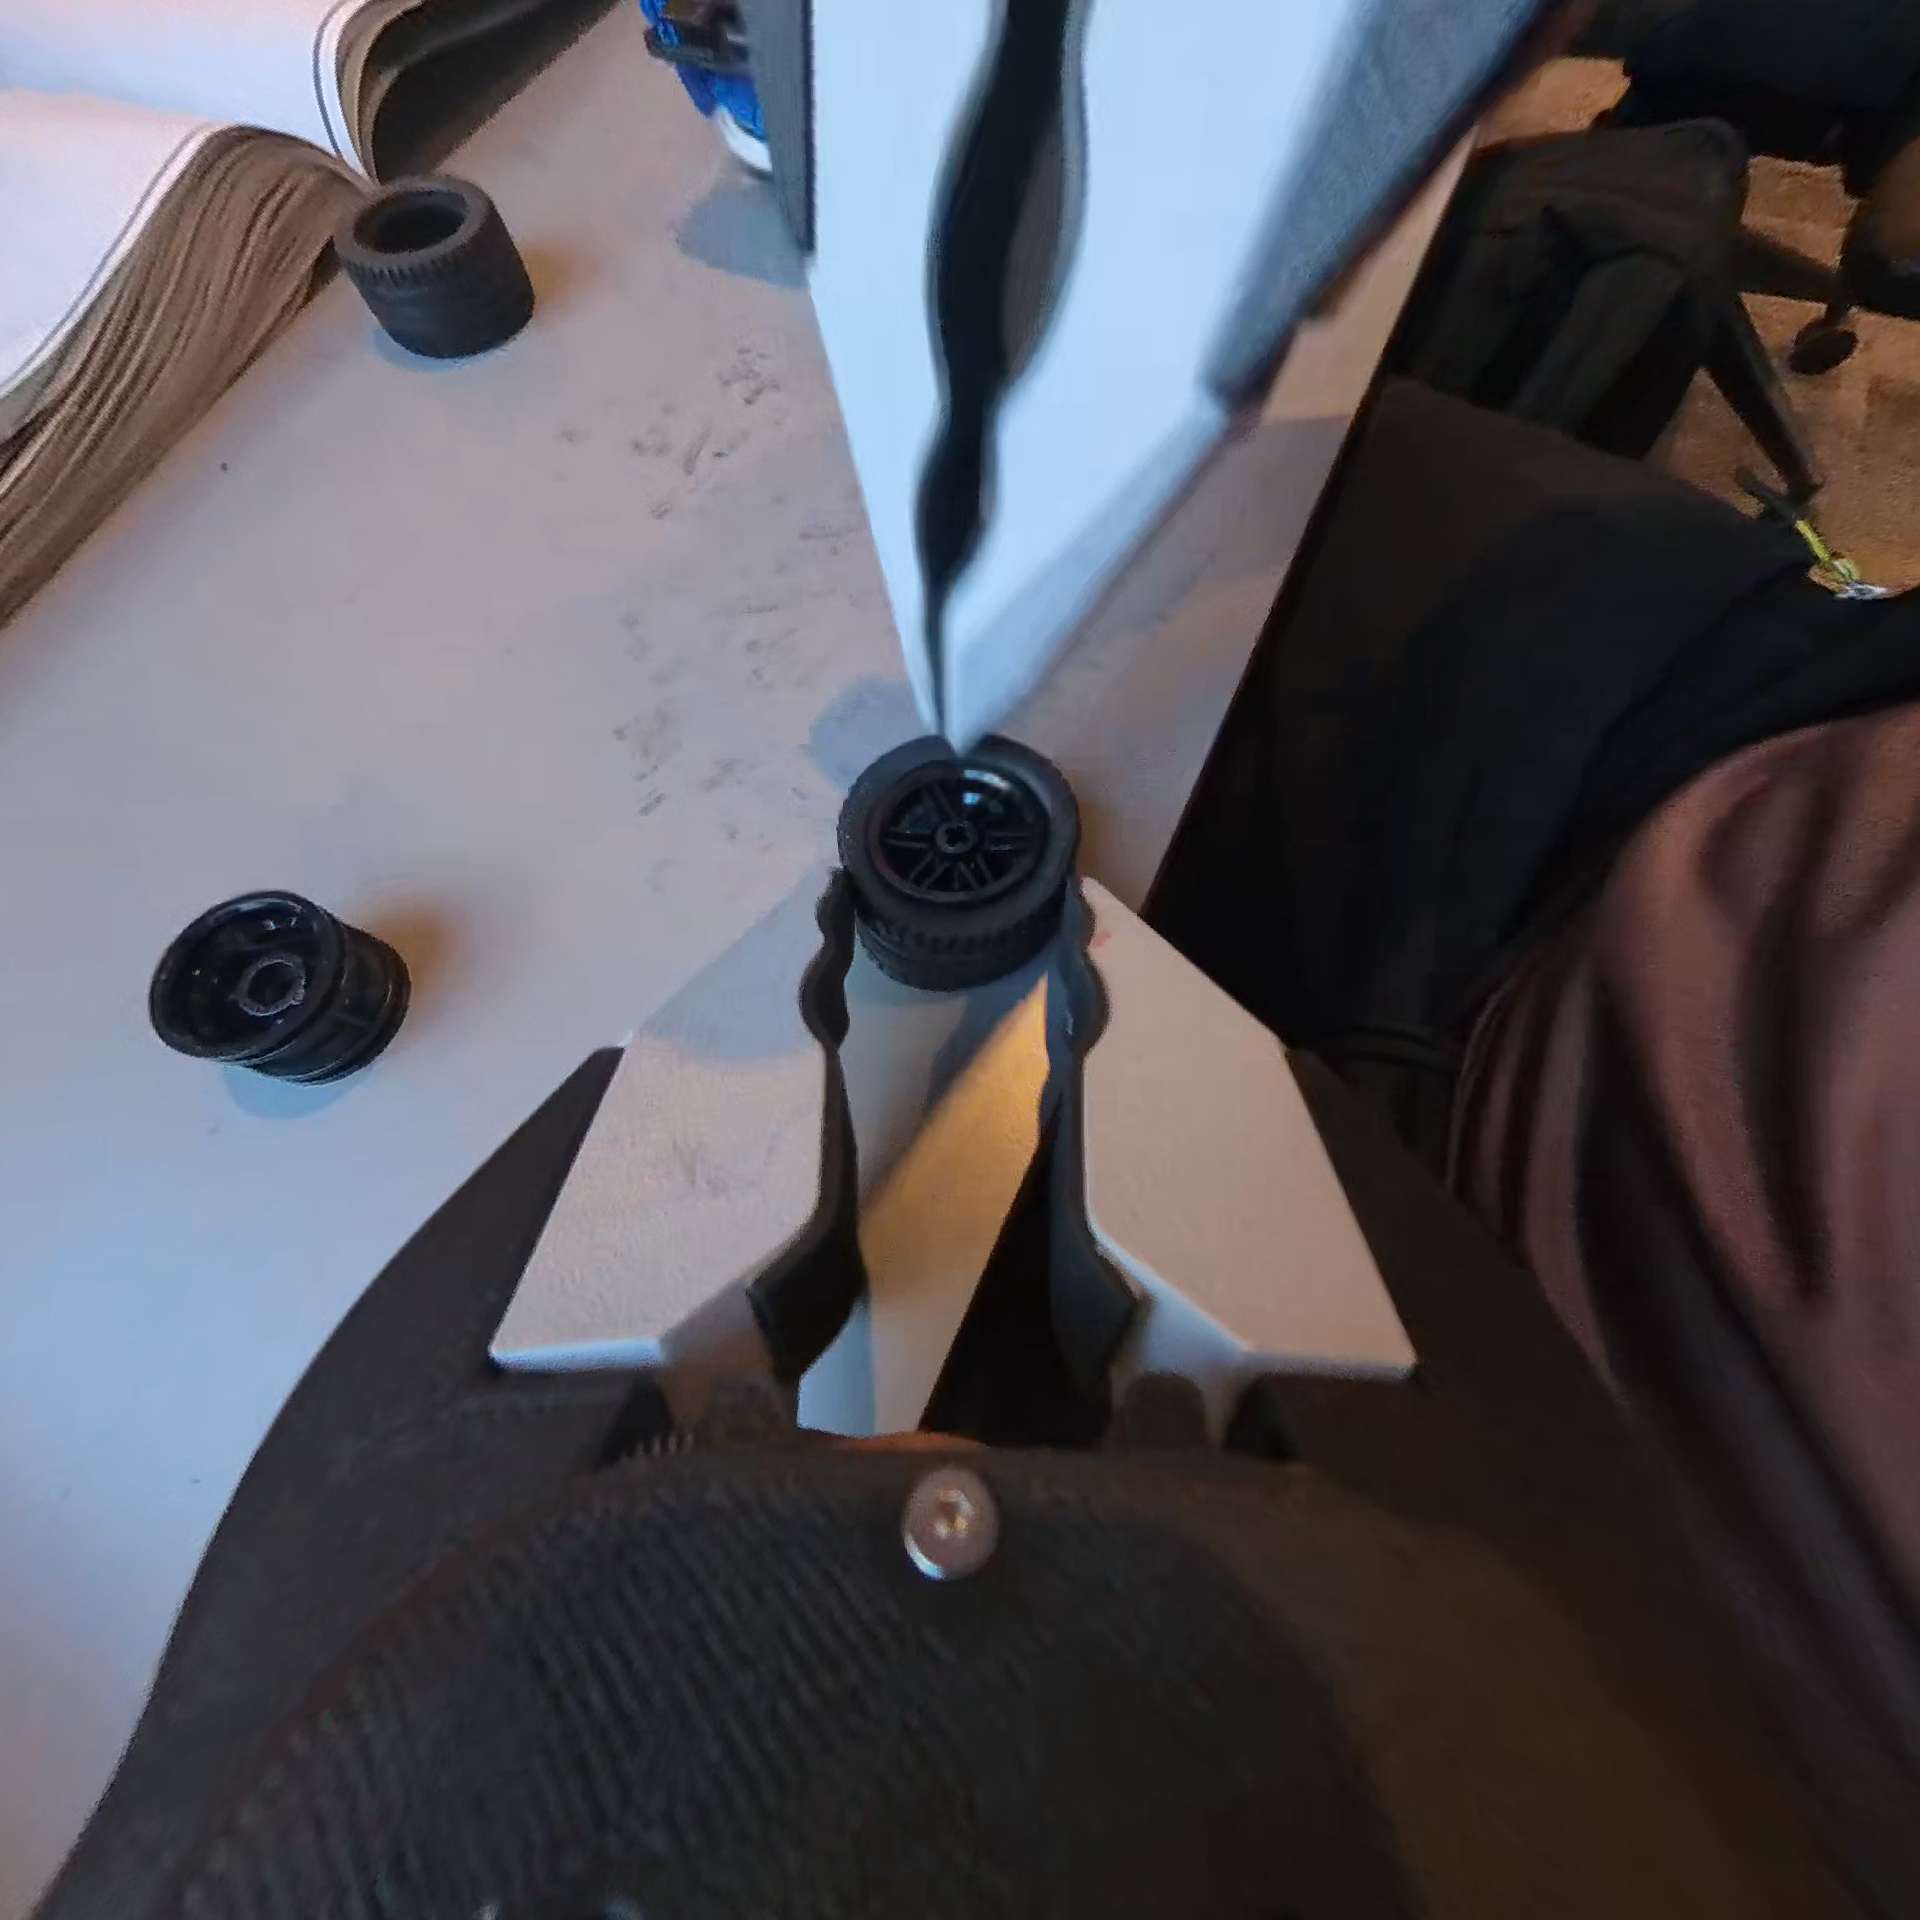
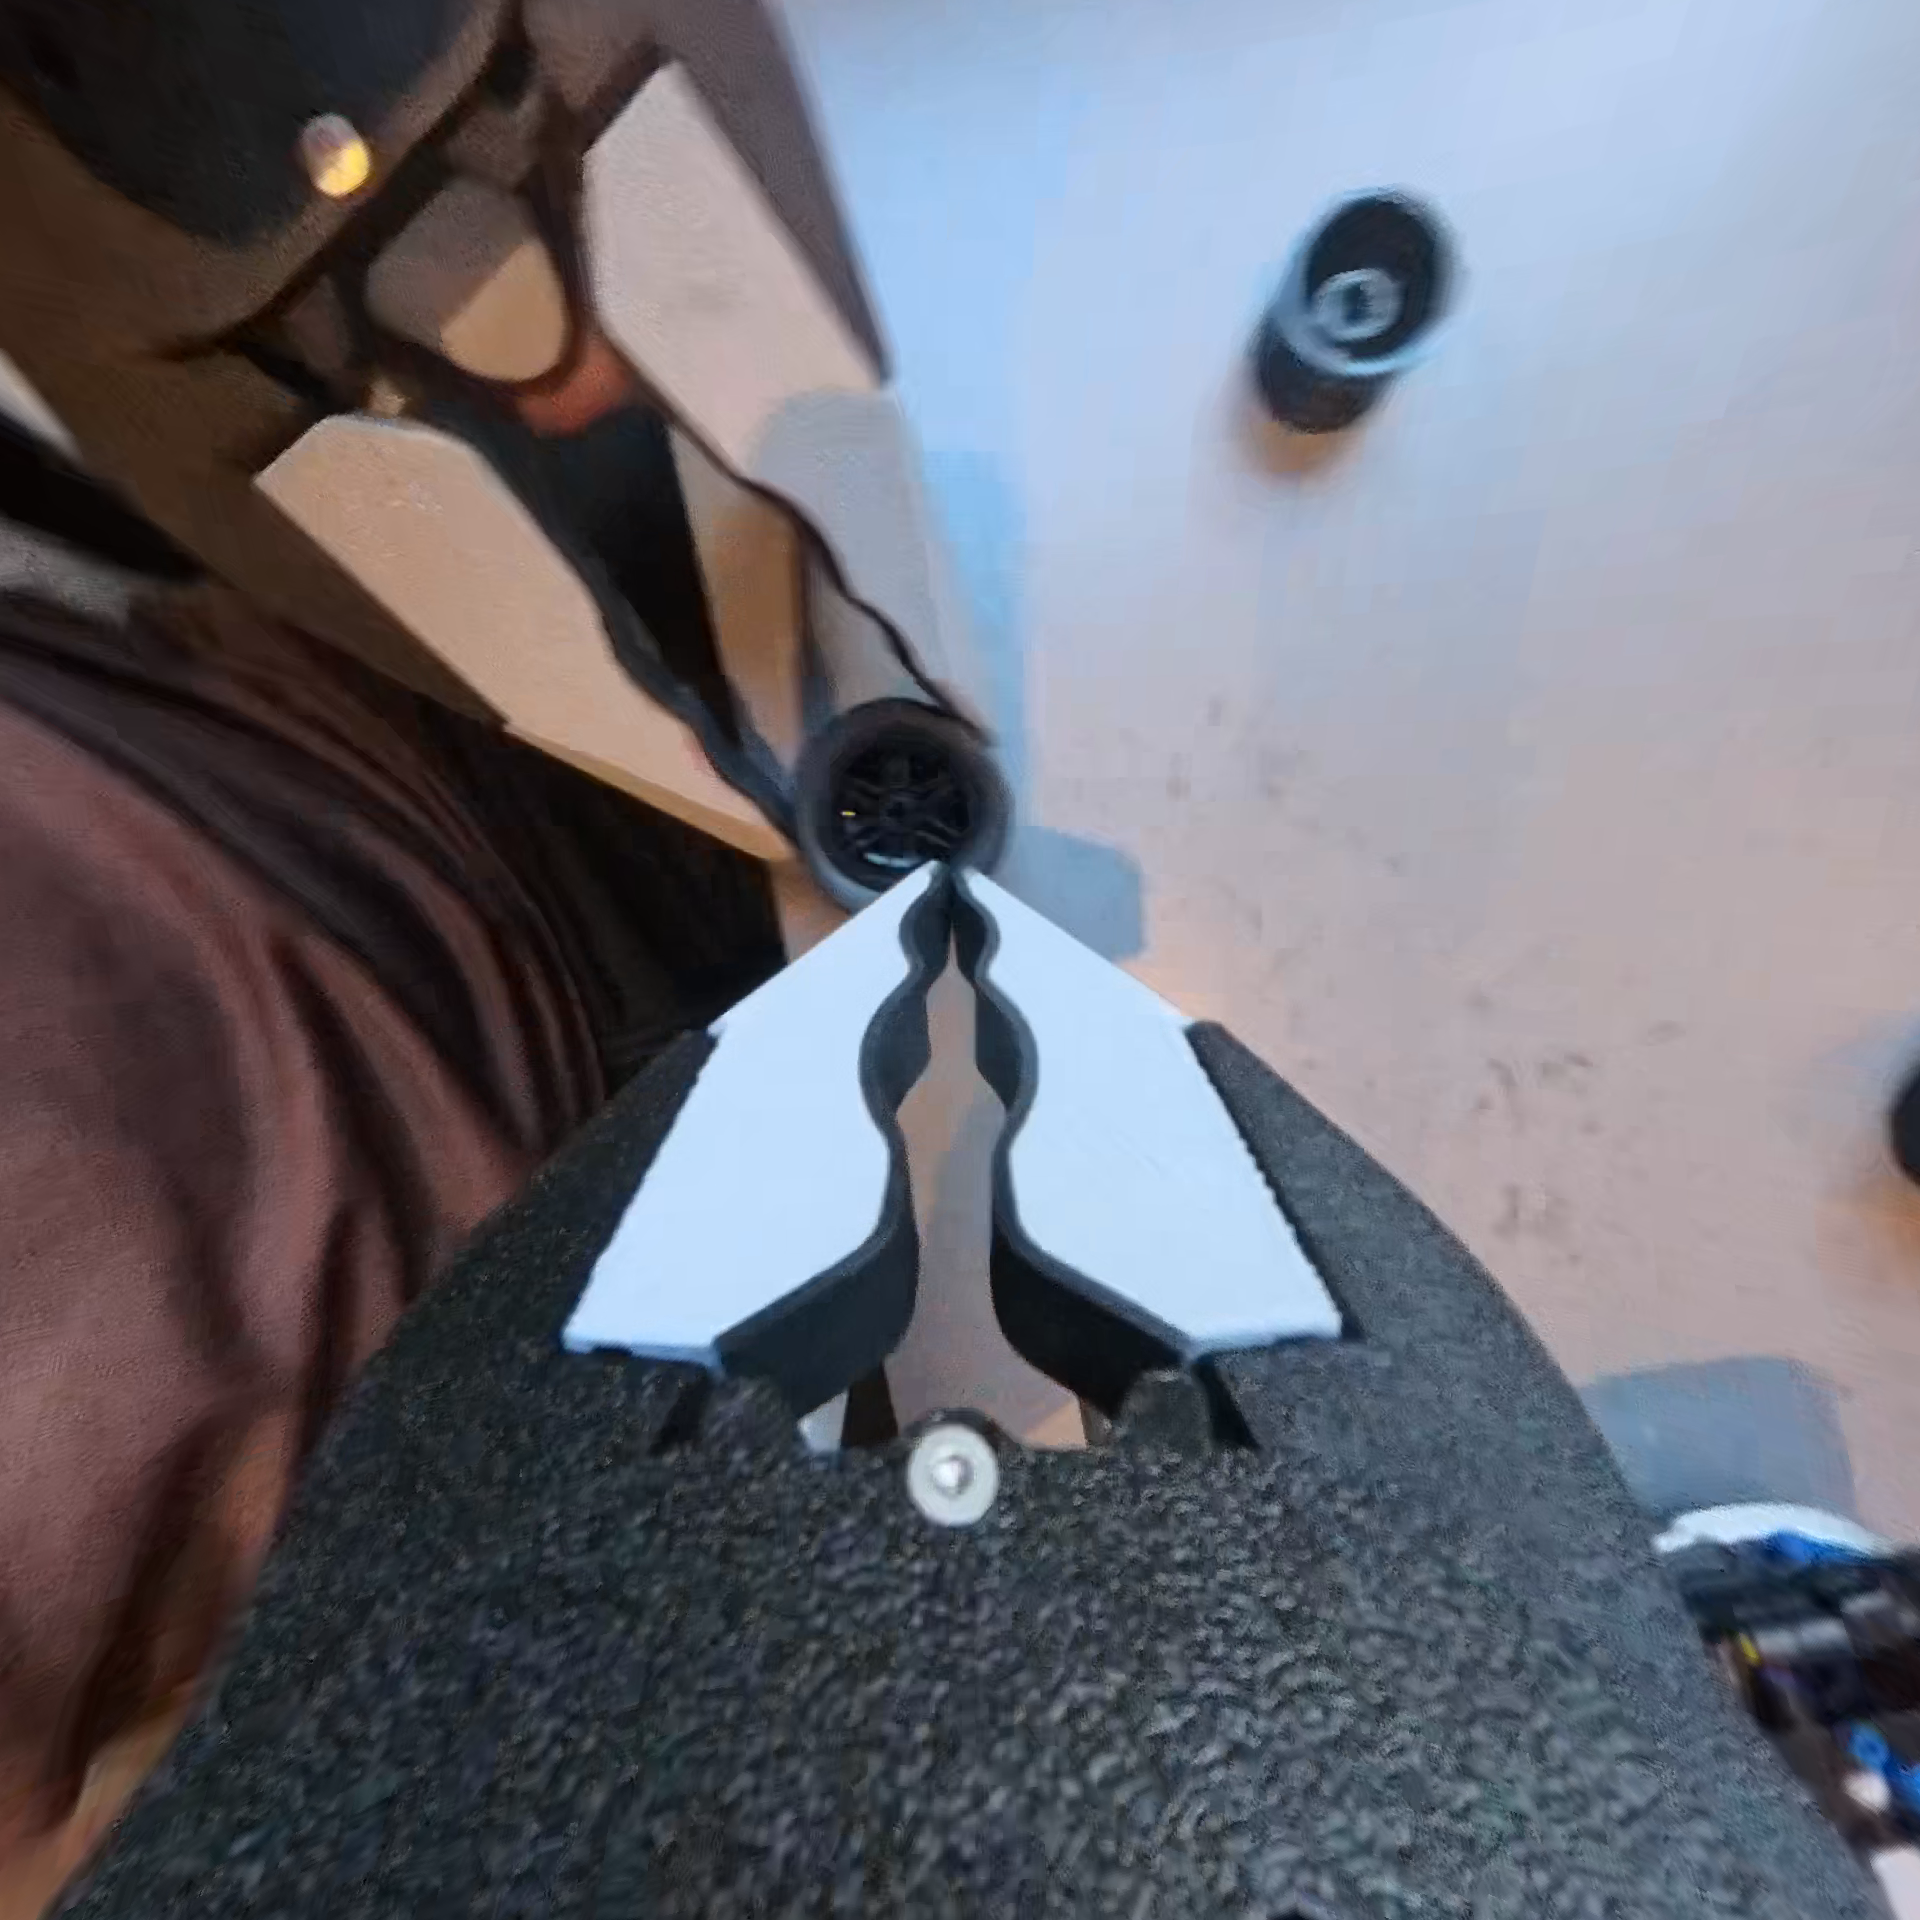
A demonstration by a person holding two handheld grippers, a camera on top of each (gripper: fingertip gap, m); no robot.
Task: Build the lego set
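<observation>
- A pale, scuffed counter (image 1: 436, 644) fills the frame.
- At centre, a black tyred wheel (image 1: 956, 873) is pinched by the left hand-held gripper (image 1: 956, 925).
- The right hand-held gripper (image 2: 948, 875), fingertips pressed together, touches the wheel's rim, likely seating the tyre.
- A spare rim (image 1: 278, 987) lies lower left and a loose tyre (image 1: 436, 272) upper left; probably joined next.

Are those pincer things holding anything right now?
The left gripper clamps an assembled wheel by its tyre sides. The shut right gripper touches its rim, holding nothing.
</observation>
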